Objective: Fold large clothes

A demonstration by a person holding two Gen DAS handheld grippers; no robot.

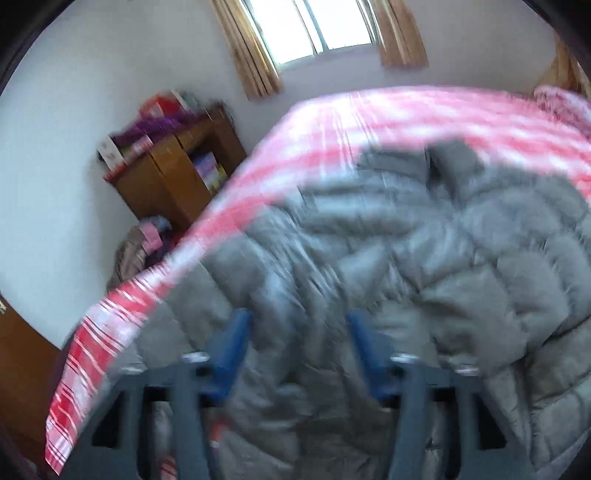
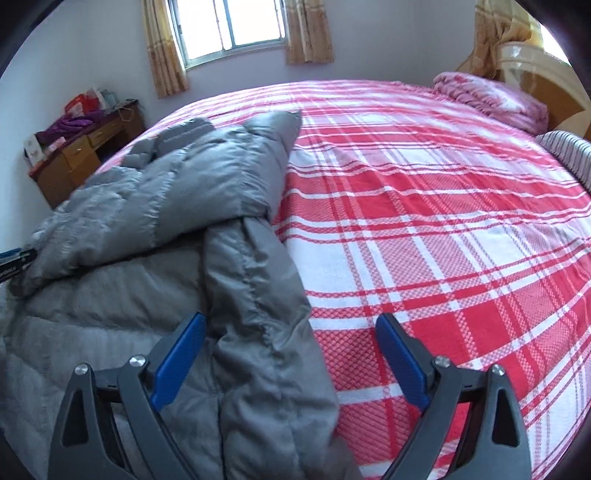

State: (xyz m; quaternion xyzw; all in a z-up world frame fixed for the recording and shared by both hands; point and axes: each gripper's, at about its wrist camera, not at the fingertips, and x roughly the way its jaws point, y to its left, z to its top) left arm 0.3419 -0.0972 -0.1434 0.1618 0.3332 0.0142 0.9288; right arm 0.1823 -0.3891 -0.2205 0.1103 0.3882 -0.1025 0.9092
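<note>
A grey quilted puffer jacket lies crumpled on the left part of a bed with a red and white plaid sheet. One long padded edge of it runs toward me. My right gripper hovers over that edge, open; its left blue finger is above the jacket and its right one above bare sheet. In the blurred left wrist view the jacket fills the lower half. My left gripper is just above it, open, blue fingers apart, with nothing pinched.
A wooden desk piled with boxes and purple cloth stands against the wall left of the bed. A folded pink blanket and a striped pillow lie by the headboard at the right. A curtained window is behind.
</note>
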